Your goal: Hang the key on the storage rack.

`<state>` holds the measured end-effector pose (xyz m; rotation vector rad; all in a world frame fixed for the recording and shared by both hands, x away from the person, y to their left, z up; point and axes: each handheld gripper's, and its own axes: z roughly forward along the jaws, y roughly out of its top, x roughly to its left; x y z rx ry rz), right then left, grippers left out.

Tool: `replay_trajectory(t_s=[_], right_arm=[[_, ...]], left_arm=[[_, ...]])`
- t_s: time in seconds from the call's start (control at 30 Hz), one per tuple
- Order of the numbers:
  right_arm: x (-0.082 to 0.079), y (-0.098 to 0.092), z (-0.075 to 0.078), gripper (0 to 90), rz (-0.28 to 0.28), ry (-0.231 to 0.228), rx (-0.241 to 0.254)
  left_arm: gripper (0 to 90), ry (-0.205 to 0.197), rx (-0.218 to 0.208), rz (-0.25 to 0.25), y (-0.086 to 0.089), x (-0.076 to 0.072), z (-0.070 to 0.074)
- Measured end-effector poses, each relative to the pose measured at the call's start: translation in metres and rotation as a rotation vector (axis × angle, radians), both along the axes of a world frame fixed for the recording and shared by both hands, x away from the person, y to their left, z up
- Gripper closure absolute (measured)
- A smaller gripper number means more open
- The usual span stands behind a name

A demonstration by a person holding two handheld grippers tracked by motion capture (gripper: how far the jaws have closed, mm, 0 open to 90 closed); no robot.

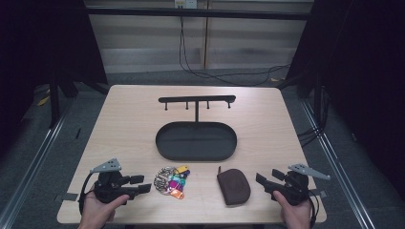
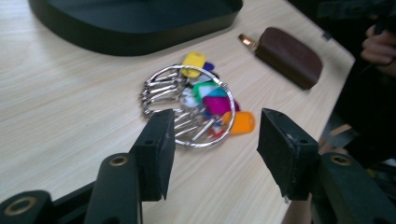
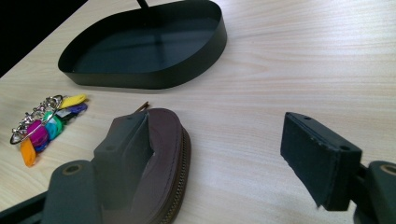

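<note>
Left tongs (image 2: 212, 140) spread, nothing between the pads, aimed at the key ring (image 2: 196, 105) lying flat on the bench (image 1: 119, 124) near the front edge, just left of centre. Right tongs (image 3: 224, 154) also spread, empty, hovering beside the brown pouch (image 3: 163, 154) (zip side facing the camera).

Likely step: pick up the keys. To do it well, come down low, straddle the metal ring's rim rather than the loose tags, and close only once both pads bracket the wire.

Key bunch fans from ring at left to coloured tags at right; long axis runs roughly near-far in the high view. Pouch long axis near-far, brass tip toward the black tray (image 1: 165, 143).
</note>
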<state>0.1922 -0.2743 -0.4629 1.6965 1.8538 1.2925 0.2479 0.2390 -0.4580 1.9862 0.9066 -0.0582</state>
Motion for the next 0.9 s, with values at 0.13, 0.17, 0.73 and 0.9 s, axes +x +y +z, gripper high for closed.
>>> replay_trajectory(t_s=[0.13,0.17,0.73,0.9], right_arm=[[0.001,-0.002,-0.001,24.0,-0.006,0.009,0.014],[0.001,-0.002,-0.001,24.0,-0.010,0.011,0.015],[0.000,-0.002,-0.001,22.6,-0.007,0.011,0.005],[-0.001,0.000,0.000,22.2,0.002,0.010,-0.003]], left_arm=[[49.9,-0.003,0.031,0.008,0.000,0.001,0.000],[50.4,-0.003,0.033,0.006,0.000,0.001,0.000],[57.7,-0.010,0.068,0.034,-0.006,-0.001,0.007],[58.8,-0.013,0.065,0.018,-0.009,0.000,0.011]])
